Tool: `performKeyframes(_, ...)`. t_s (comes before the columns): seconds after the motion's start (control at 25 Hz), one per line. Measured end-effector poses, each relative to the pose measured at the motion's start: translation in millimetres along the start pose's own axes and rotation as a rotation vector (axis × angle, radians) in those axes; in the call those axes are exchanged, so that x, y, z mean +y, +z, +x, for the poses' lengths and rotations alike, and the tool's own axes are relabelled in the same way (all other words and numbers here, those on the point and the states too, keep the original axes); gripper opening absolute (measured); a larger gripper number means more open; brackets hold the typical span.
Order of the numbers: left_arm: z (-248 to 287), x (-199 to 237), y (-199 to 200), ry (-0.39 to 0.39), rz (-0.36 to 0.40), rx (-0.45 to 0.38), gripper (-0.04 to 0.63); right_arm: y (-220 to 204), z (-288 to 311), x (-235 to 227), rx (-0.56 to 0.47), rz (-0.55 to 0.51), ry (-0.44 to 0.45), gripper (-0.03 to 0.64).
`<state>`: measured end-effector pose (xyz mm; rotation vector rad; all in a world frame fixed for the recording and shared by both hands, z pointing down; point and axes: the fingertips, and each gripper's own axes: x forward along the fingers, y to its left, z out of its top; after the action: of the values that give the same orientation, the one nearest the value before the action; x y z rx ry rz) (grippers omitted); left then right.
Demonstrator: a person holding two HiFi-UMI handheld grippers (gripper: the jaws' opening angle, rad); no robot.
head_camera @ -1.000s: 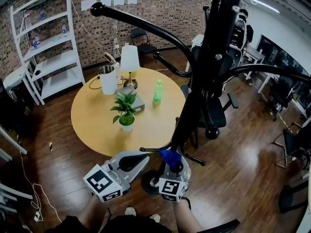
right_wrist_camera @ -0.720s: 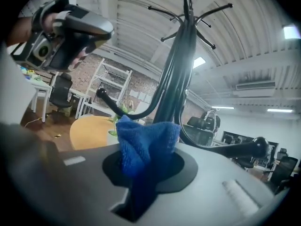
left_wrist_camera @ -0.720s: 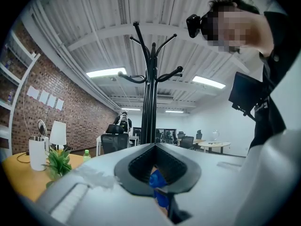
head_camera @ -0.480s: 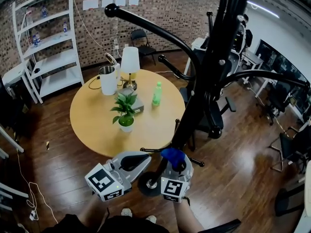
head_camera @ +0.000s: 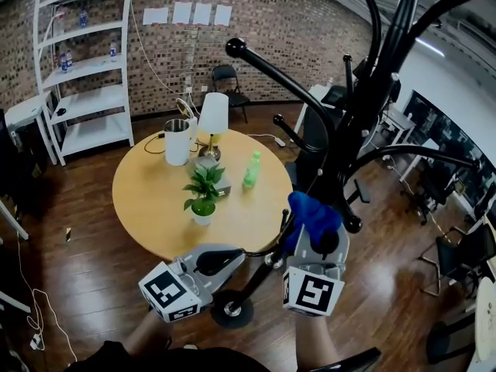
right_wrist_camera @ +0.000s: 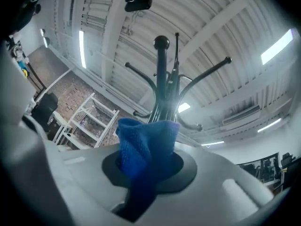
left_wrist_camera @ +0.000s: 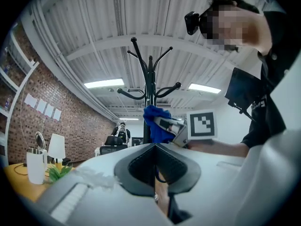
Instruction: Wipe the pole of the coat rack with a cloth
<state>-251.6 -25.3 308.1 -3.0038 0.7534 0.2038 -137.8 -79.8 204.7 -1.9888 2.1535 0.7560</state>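
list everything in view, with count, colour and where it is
coat rack: one, black, right of table
cloth: one, blue, at the rack's pole
table: one, round, light wood, centre
potted plant: one, green, on table
bottle: one, green, on table
lamp: one, white, table's far side
kettle: one, white, beside lamp
shelf unit: one, white, by brick wall
left gripper: grey, jaws shut, empty
right gripper: grey, jaws shut on cloth

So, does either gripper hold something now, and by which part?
The right gripper holds the blue cloth by its bunched lower part; the rest sticks out past the jaws. The left gripper is shut on nothing.
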Motion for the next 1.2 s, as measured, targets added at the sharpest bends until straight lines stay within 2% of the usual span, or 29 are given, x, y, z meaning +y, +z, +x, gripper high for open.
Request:
performKeyframes(0.2,-7.6,6.8,9.3,-0.001,0.004,-0.038,0.003,47.7,19.2,-15.1,-0.084,-0.072,-0.026,0.064)
performKeyframes(0.4,-7.3,-4.1,10.2,-0.054,-0.013,-0.051,0.005,40.9,14.1,-9.6,-0.036,-0.096,-0.023,0.061)
performKeyframes(0.6,-4.6,-17.0,-10.7,-0.12,-0.075,-0.017,0.005,-20.4,-14.8,15.0,0.108,-0.082,-0.02,0.061)
performKeyframes(0.8,-3.1,-36.9,-49.1,-0.195,-0.119,0.036,0.005,-129.1,-73.4,36.2,0.409,-0.048,-0.002,0.061)
performKeyframes(0.88,-0.8,-39.9,-72.6,-0.195,-0.152,0.068,0.004,-164.1,-95.2,47.1,0.479,-0.03,0.019,0.061)
performKeyframes(1.08,5.8,-38.6,-102.7,-0.12,-0.187,0.067,0.004,-213.6,-122.2,72.6,0.516,-0.028,0.111,0.061)
performKeyframes(1.2,8.7,-34.0,-120.6,-0.066,-0.172,0.06,0.005,-224.5,-127.5,76.6,0.448,-0.117,0.151,0.061)
